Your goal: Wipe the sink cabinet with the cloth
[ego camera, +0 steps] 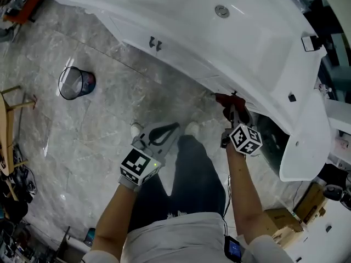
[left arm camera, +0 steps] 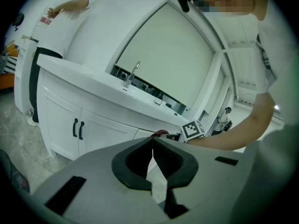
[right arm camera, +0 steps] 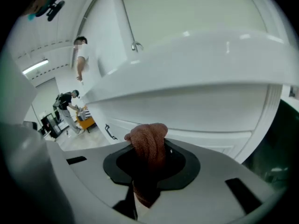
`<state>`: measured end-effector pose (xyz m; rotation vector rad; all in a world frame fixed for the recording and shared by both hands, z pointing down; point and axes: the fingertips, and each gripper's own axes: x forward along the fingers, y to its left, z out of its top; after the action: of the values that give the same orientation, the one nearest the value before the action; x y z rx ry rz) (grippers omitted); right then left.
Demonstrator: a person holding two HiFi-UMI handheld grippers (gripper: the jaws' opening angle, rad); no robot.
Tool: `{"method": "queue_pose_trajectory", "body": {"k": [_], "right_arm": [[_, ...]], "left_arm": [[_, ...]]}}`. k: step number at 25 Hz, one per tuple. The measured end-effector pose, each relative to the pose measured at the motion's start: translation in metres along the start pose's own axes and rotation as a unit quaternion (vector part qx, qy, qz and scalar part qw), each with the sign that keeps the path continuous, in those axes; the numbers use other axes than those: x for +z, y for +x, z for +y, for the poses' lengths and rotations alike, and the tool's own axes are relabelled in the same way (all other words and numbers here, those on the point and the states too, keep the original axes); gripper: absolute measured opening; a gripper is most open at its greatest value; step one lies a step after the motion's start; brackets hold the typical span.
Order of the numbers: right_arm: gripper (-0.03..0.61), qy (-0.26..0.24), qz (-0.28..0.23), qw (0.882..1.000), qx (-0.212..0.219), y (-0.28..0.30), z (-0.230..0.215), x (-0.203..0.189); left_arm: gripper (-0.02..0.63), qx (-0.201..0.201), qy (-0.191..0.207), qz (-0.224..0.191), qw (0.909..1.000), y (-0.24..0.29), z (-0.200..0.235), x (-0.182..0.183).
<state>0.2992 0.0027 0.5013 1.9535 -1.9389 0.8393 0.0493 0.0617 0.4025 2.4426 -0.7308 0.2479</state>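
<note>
The sink cabinet (ego camera: pixel 181 59) is white, with a curved front and a white worktop (ego camera: pixel 258 43) that overhangs it. A basin (ego camera: pixel 230 23) is sunk into that worktop, and a tap (left arm camera: pixel 132 73) stands at the back of it, below a large mirror (left arm camera: pixel 173 59). Two dark door handles (ego camera: pixel 155 44) sit side by side on the cabinet's front.

The right gripper (ego camera: pixel 235 109) is clamped on the cloth (right arm camera: pixel 149 146), a rust-red piece bunched into a thick fold that stands up between the jaws and bulges past their tips. The gripper holds the cloth up at the cabinet's front, just under the overhang of the worktop and well along from the door handles. Whether the cloth actually presses on the white panel cannot be told; it is at least very close to it.

The left gripper (ego camera: pixel 174 128) has its jaws brought together with nothing between them; only a thin slit shows. It is held back from the cabinet, over the grey stone floor (ego camera: pixel 109 119), and points toward the cabinet's front. From it, the right gripper's marker cube (left arm camera: pixel 193 129) and a bit of the red cloth show against the cabinet below the worktop edge.

A dark mesh waste bin (ego camera: pixel 77 83) stands on the floor well apart from the cabinet, out in front of the end with the door handles. Another person in a white top (left arm camera: pixel 51 27) stands at that same end of the cabinet.
</note>
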Motion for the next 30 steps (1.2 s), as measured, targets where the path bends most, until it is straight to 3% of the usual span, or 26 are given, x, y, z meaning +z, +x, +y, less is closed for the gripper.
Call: {"method": "queue_pose_trajectory", "body": {"k": [8, 20, 30], "right_arm": [[0.089, -0.061, -0.046, 0.992, 0.102, -0.049, 0.109, 0.089], [0.089, -0.065, -0.079, 0.976, 0.191, -0.131, 0.211, 0.197], [0.089, -0.122, -0.126, 0.945, 0.277, -0.187, 0.285, 0.262]], "left_arm": [[0.011, 0.010, 0.038, -0.005, 0.9992, -0.022, -0.009, 0.064], [0.012, 0.038, 0.057, -0.039, 0.9969, -0.065, -0.035, 0.172], [0.011, 0.036, 0.107, -0.081, 0.9903, -0.103, -0.073, 0.238]]}}
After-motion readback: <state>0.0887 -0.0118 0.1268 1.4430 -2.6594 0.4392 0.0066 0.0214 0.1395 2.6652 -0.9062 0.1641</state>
